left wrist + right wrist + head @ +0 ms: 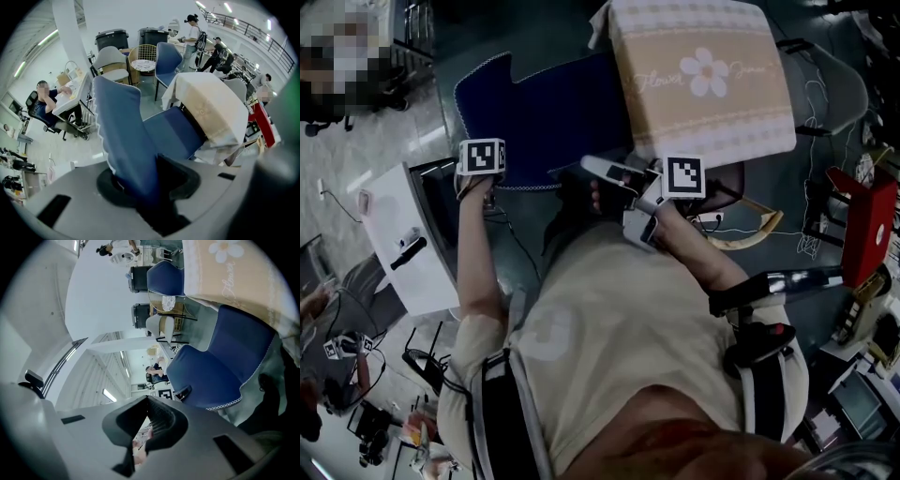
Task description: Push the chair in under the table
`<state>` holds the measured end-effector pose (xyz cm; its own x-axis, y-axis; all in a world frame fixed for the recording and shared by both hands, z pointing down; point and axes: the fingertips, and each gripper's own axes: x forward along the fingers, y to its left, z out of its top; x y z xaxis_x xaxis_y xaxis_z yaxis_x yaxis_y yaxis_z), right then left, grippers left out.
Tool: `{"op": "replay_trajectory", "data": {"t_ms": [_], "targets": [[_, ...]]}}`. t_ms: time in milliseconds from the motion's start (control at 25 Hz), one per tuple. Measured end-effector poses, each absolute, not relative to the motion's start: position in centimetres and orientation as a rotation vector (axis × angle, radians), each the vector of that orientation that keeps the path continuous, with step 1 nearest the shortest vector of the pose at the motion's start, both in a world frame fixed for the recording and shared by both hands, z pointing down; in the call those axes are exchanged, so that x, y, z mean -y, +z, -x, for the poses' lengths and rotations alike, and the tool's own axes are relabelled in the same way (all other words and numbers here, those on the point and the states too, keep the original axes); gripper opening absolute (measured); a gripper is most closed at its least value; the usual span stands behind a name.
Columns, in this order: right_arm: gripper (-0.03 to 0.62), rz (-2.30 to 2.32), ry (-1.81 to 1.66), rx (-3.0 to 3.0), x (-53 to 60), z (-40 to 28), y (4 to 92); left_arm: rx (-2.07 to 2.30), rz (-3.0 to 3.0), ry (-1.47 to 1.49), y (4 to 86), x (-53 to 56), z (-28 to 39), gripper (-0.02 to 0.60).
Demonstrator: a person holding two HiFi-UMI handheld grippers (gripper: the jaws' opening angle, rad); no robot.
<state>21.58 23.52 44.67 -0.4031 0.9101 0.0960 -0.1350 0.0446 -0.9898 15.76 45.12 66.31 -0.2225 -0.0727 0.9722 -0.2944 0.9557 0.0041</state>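
Note:
A blue fabric-covered chair [544, 122] stands in front of me, its seat [173, 133] reaching partly under the table [703, 84], which wears a beige flower-print cloth. My left gripper [483, 183] points down at the chair's left side. In the left gripper view the blue backrest [124, 136] runs between its jaws, and the left gripper [150, 183] is shut on it. My right gripper [598, 169] hovers level by the backrest's right end, near the table's edge. The right gripper [150, 420] is shut with nothing in it, and the chair [225, 366] shows beyond it.
A white desk [403, 244] stands close on the left. A grey chair [834, 84] and a red box [867, 225] are on the right. Beyond the table are another blue chair [166, 58], a wicker basket [143, 58], dark bins [112, 40] and several people.

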Motion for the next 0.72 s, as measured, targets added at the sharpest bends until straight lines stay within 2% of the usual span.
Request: {"op": "replay_trajectory", "data": {"t_ms": [720], "targets": [[0.011,0.83,1.508,1.432,-23.59,-21.71,44.65,1.772,-0.253,0.199,66.22,-44.67,-15.7,0.123]]}}
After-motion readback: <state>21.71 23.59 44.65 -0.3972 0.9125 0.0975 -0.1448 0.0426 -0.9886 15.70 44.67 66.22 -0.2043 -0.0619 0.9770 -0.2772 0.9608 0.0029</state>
